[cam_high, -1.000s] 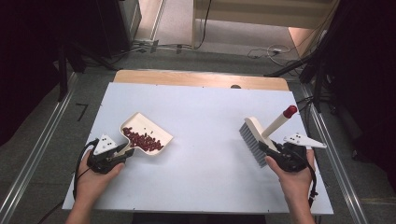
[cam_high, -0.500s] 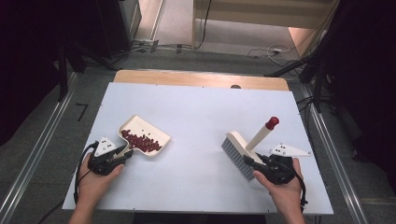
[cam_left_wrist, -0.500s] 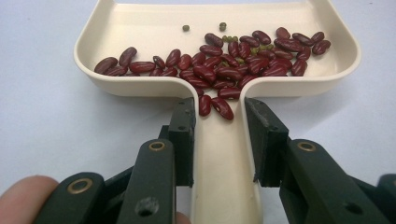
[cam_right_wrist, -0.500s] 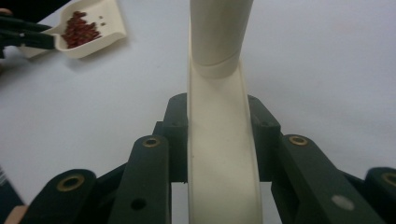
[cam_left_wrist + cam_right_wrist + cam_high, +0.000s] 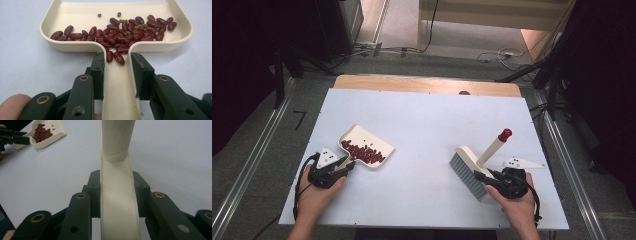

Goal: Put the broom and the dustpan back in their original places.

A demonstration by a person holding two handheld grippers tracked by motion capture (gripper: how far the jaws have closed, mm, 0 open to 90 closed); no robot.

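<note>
Lowering since a second ago, the right gripper (image 5: 492,181) clamps the brush (image 5: 472,169) onto the bench (image 5: 422,125); the left gripper (image 5: 343,169) grips the bean-filled dustpan (image 5: 362,142), sweeping apparently finished.

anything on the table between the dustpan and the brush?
No. In the high view the white table between dustpan and brush is bare.
</note>
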